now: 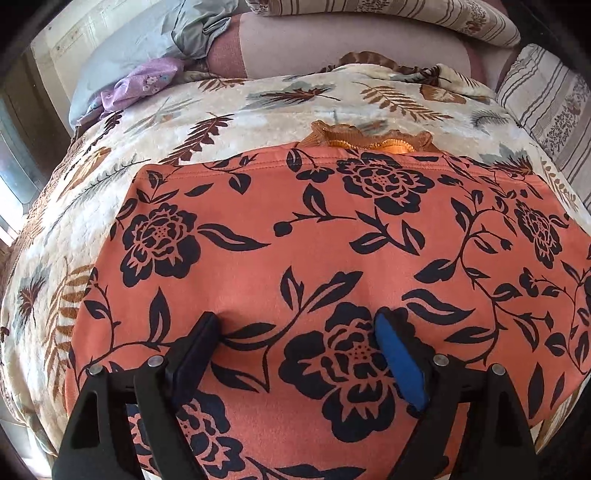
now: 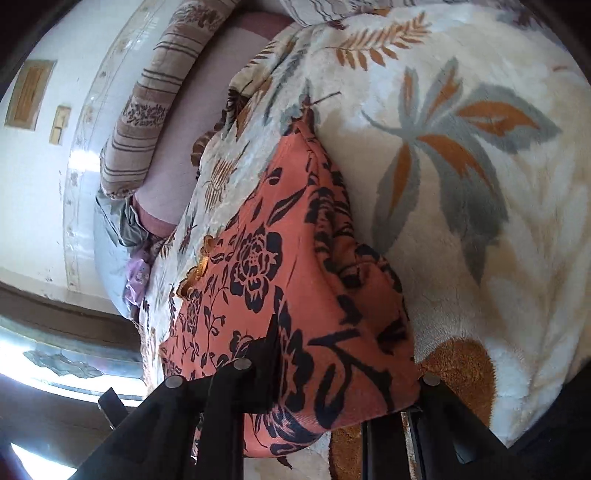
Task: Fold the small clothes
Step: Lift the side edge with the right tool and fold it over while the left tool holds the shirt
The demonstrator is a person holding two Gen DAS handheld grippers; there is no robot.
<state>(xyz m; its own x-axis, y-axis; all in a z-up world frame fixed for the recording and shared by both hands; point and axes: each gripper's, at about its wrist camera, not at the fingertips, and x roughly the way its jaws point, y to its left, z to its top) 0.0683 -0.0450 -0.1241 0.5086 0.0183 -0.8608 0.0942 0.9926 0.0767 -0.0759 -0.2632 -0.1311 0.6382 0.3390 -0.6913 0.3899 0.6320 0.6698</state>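
A coral garment [image 1: 332, 229] with a black flower print lies flat on a cream leaf-patterned blanket [image 1: 229, 110]. An orange ruffled trim [image 1: 369, 142] peeks out at its far edge. My left gripper [image 1: 297, 326] stands open, both fingertips resting on the garment's near part, with flat cloth between them. In the right wrist view the garment [image 2: 280, 266] has one edge raised and bunched. My right gripper [image 2: 340, 373] is shut on that edge. The cloth drapes over its fingers and hides the tips.
Striped pillows [image 1: 546, 107] lie at the far right and along the back of the bed. A lilac flowered cloth [image 1: 144, 83] and a grey-blue cloth [image 1: 192, 33] sit at the far left. The tiled wall [image 2: 40, 177] and a bright window [image 2: 66, 365] lie beyond the bed's edge.
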